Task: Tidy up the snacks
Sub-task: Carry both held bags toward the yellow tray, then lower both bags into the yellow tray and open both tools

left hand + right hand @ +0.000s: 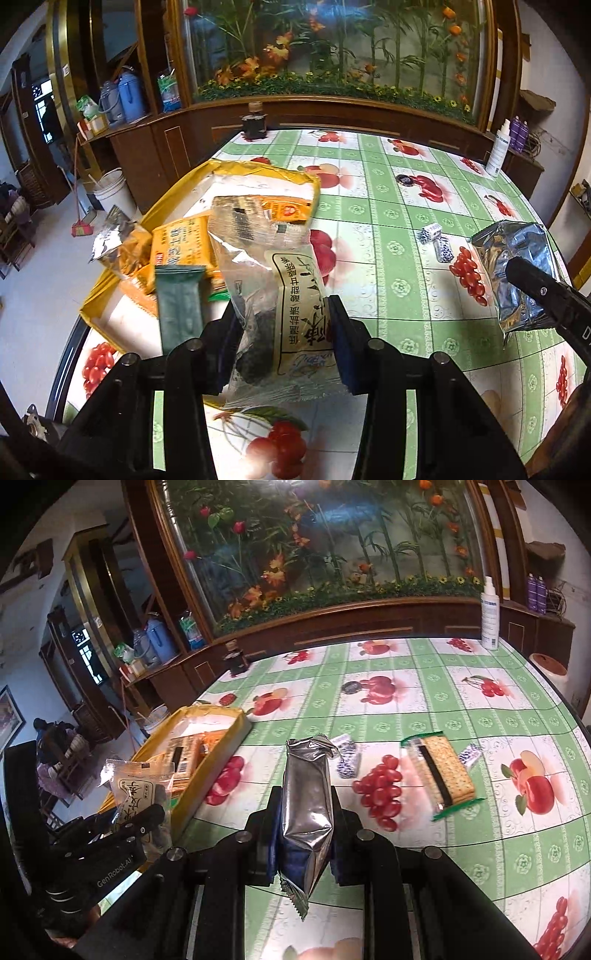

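Observation:
My left gripper (285, 310) is shut on a clear snack packet (303, 280) with a cream label and dark pieces inside, held above the near end of a yellow box (258, 170). Inside the box lie orange packets (181, 243), a green bar (181, 306) and other snacks. My right gripper (305, 805) is shut on a silver foil packet (304, 764), lifted over the tablecloth to the right of the box (221, 753). A cracker packet (439, 775) and small blue-and-white candies (347, 757) lie on the table beyond it.
The round table (480, 709) has a green fruit-print cloth. At its far edge stand a white spray bottle (490, 616) and a dark jar (254, 123). A small dark cap (404, 180) lies mid-table. A wooden cabinet with a plant display stands behind.

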The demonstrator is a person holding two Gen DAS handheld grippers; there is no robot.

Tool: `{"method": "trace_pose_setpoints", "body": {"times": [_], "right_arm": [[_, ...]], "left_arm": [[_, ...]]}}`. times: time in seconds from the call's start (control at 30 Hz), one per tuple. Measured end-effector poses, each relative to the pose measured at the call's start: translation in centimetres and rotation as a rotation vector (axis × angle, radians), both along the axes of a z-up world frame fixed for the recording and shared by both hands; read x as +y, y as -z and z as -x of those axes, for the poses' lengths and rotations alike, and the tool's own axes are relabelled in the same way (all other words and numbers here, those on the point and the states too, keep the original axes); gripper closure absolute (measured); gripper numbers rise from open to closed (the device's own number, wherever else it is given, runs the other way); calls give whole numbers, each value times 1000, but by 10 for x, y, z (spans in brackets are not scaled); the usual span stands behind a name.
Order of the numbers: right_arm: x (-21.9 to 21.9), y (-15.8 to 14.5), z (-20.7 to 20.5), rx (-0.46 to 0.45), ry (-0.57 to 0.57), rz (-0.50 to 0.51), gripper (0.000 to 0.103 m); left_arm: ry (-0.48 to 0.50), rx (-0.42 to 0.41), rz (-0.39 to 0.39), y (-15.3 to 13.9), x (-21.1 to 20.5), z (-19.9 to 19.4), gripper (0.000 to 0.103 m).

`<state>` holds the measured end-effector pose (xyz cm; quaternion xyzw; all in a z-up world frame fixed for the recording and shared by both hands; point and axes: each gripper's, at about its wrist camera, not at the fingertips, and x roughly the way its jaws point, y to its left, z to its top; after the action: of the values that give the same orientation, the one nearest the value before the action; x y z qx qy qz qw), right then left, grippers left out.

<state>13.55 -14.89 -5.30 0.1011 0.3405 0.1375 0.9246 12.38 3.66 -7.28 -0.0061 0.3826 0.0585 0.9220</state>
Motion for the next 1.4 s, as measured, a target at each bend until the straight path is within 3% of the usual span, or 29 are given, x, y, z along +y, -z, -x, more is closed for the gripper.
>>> {"method": "trace_pose_setpoints", "body": {"times": [0.83, 1.13, 1.4], "right_arm": [[99, -8, -27, 19, -188, -43, 82], [146, -7, -69, 29, -244, -70, 82], [183, 3, -120, 43, -257, -12, 82]], "left_arm": [[-146, -11, 65, -3, 90, 4, 60], [-171, 19, 73, 5, 111, -17, 60], [-170, 28, 63, 9, 116, -49, 60]]}}
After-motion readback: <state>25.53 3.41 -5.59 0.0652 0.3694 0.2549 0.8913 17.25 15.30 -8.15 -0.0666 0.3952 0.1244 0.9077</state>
